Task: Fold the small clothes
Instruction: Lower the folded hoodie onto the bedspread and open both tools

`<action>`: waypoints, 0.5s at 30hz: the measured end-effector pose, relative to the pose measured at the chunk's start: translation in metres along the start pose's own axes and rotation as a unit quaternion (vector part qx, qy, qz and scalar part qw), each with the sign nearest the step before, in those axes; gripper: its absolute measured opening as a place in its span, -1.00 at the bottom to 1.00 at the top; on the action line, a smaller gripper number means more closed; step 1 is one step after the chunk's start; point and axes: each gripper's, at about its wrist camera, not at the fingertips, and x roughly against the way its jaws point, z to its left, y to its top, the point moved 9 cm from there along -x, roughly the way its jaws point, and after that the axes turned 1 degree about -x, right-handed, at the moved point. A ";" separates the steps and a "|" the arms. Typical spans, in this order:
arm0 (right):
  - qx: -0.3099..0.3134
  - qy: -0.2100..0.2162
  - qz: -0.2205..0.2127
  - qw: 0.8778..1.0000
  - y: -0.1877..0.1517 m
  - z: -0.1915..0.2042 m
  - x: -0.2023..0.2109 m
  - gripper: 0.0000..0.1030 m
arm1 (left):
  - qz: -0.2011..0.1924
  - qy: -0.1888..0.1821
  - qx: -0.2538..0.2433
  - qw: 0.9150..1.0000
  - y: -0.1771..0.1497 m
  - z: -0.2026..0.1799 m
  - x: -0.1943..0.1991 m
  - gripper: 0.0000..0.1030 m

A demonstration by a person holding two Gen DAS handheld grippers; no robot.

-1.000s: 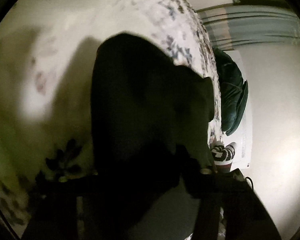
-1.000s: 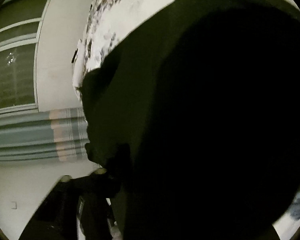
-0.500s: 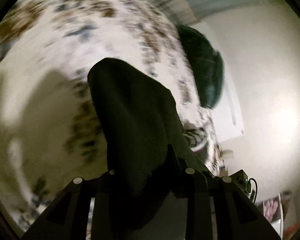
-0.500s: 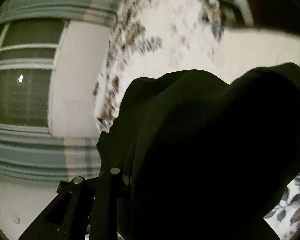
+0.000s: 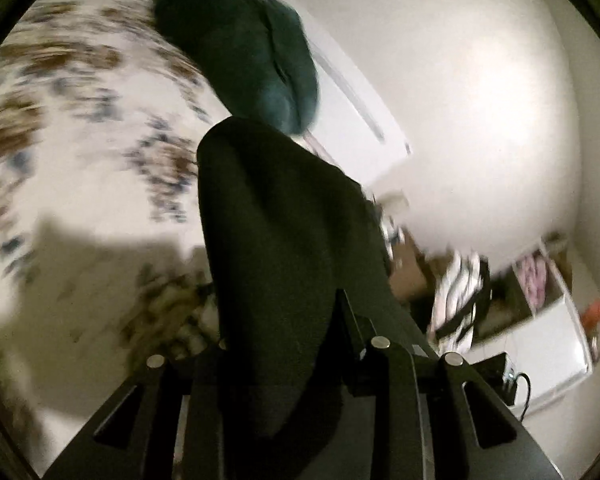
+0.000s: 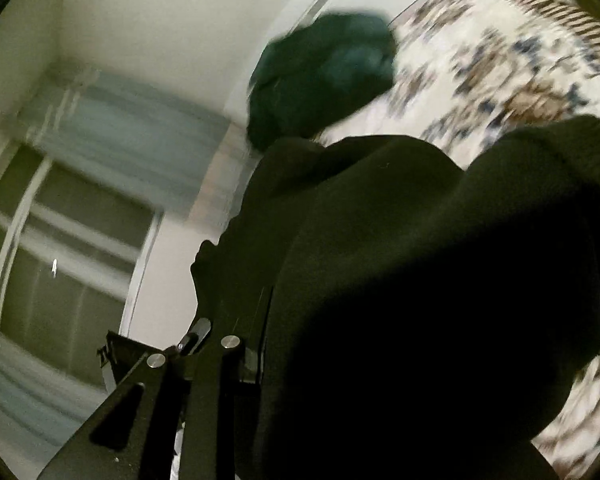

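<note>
Left tongs [image 5: 284,344] are clamping a dark garment [image 5: 276,240]; cloth is filling the gap between the fingers and draping over them toward the camera. The jaws have just been closing, with the fabric between them. In the left wrist view the garment is standing up from the tongs as a tall, narrow fold, its long axis running from the near bottom toward the far top, leaning slightly left, rounded end pointing away toward a dark green pillow [image 5: 260,52].

Right tongs [image 6: 236,340] are likewise clamped on the dark garment [image 6: 440,280]; only the left finger [image 6: 204,364] is showing, the rest is buried under cloth. These jaws too have just been closing on the fabric. In the right wrist view the garment is bulging wide across the right half of the frame, its bulk spreading rightward from the tongs in two rounded humps.

The garment is hanging lifted above the bed, whose floral bedspread [image 5: 80,128] is lying below and behind it, blurred. The green pillow [image 6: 324,76] is sitting at the far end of the bed against a pale wall [image 5: 480,100]. A window [image 6: 60,248] with striped curtain [image 6: 120,128] is showing on the left in the right wrist view. Clutter on the floor at right is too blurred to name.
</note>
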 end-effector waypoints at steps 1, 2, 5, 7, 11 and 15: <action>-0.002 -0.008 -0.013 1.000 0.010 -0.012 0.002 -0.52 | 0.019 0.005 -0.016 1.000 0.003 -0.001 -0.023 -0.49; -0.012 -0.024 -0.032 0.999 0.020 -0.034 0.001 -0.52 | 0.049 0.019 -0.039 0.998 0.003 0.002 -0.055 -0.49; -0.063 -0.084 -0.041 0.994 0.022 -0.114 -0.020 -0.44 | 0.147 0.093 -0.083 0.981 -0.025 0.042 -0.144 -0.42; -0.094 -0.136 -0.002 0.986 0.004 -0.171 -0.044 -0.36 | 0.189 0.137 -0.083 0.969 -0.051 0.077 -0.178 -0.33; -0.172 -0.081 0.022 0.982 -0.016 -0.212 -0.046 -0.17 | 0.168 0.108 -0.041 0.979 -0.055 0.087 -0.172 -0.13; -0.248 -0.027 -0.010 0.968 -0.013 -0.220 -0.022 -0.16 | 0.161 0.112 -0.027 0.980 -0.059 0.077 -0.142 -0.17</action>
